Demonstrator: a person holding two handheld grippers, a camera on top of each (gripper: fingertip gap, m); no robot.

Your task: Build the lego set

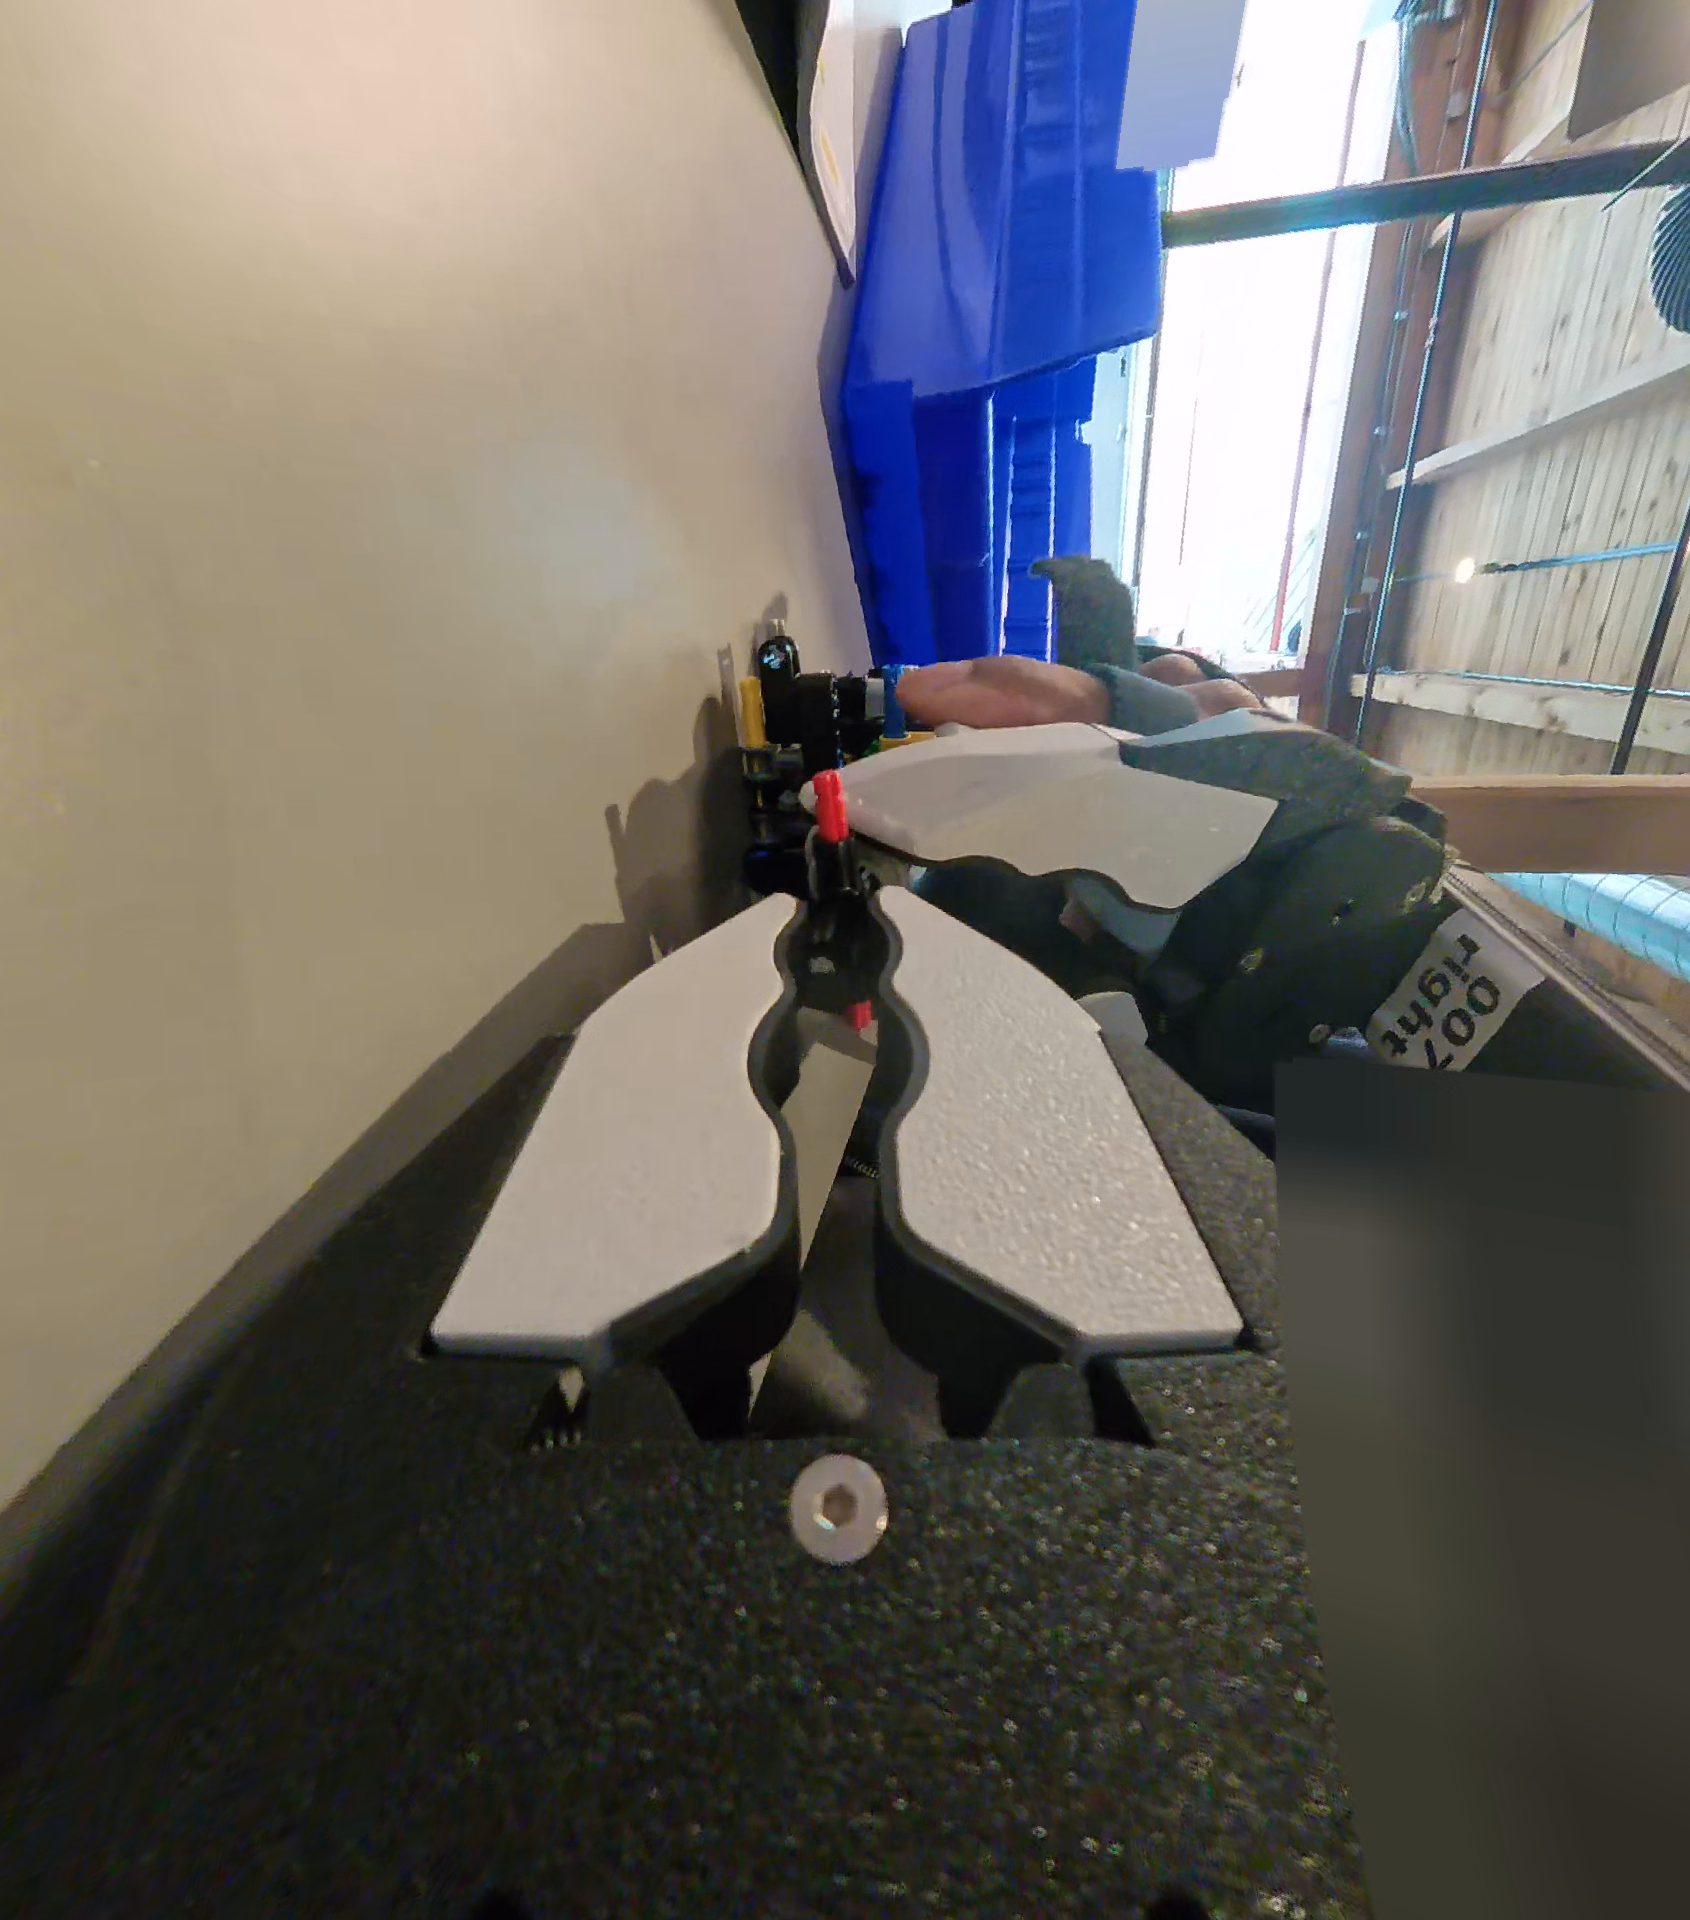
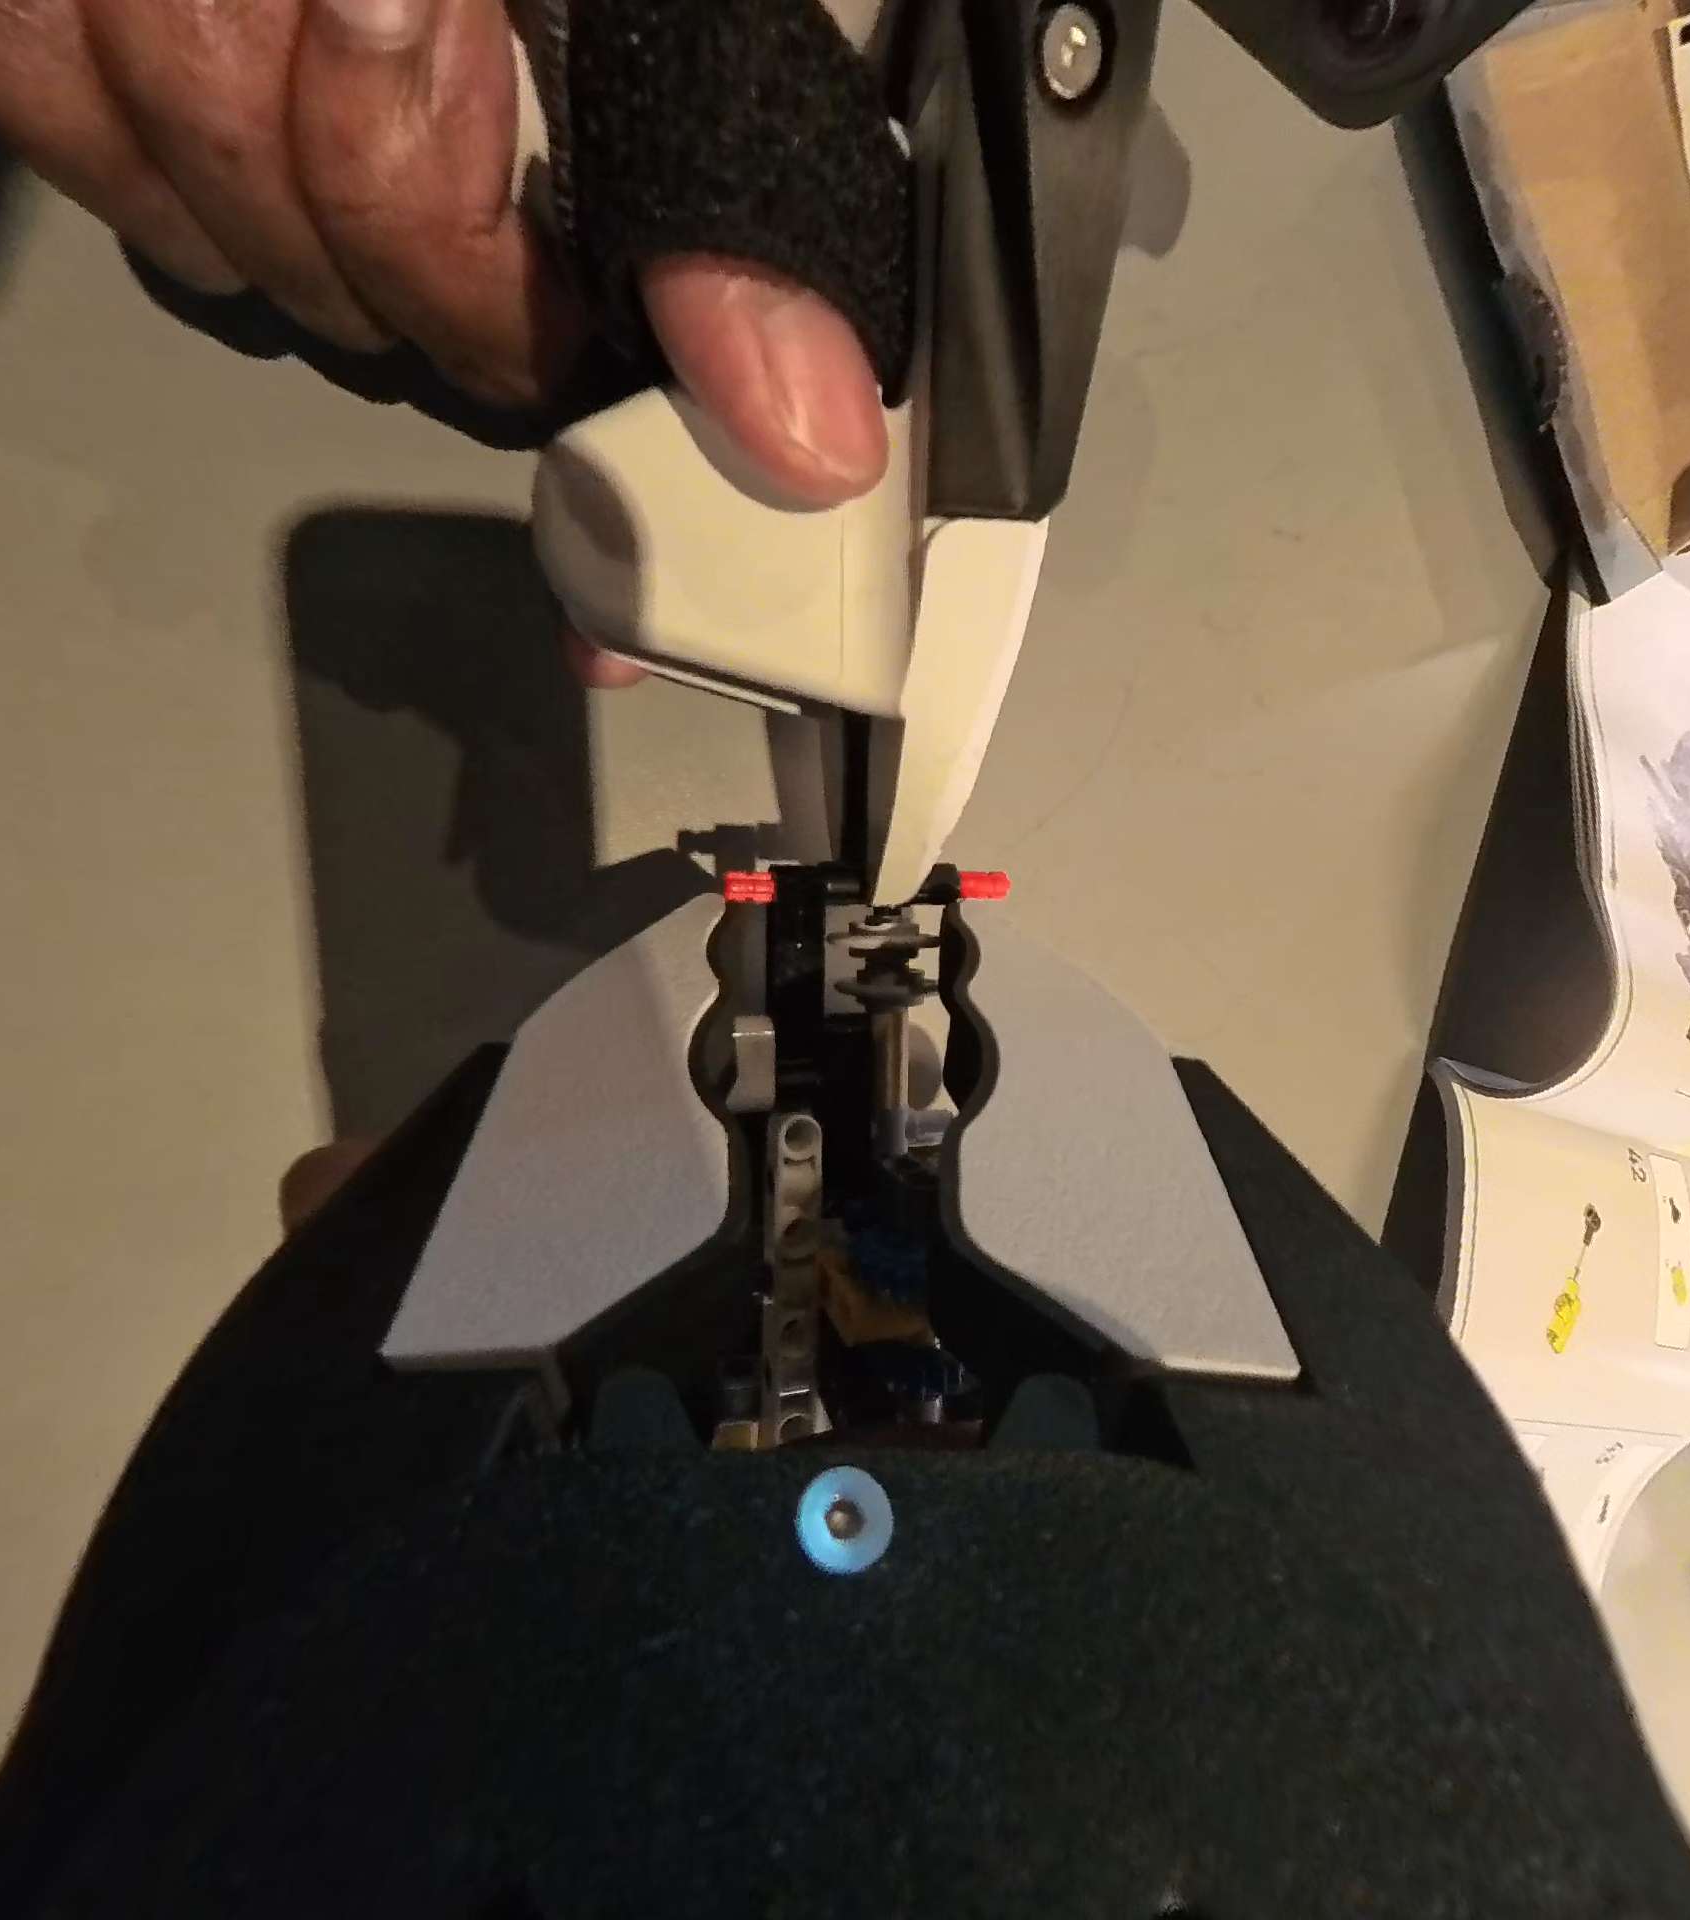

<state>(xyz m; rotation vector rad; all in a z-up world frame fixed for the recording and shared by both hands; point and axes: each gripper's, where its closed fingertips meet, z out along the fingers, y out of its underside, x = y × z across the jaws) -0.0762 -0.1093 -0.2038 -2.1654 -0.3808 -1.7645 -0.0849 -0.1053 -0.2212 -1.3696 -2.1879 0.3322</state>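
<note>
Left tongs [image 1: 833, 914] pinch a small black piece w/ red pin [image 1: 827, 805]; right tongs [image 2: 846, 925] clamp the part-built lego model [image 2: 805, 1049] above the worktop [image 2: 145, 779]. Build approx mid-way, much left. Instruction booklet [image 2: 1651, 935] lies open far right; tongs crowd each other at the joint.

A plain beige bench [image 2: 145, 831] carries open instruction booklets [image 2: 1651, 1039] along its right edge, a cardboard box [image 2: 1599, 260] beyond them, and blue bins [image 1: 1007, 260] at its far end
</note>
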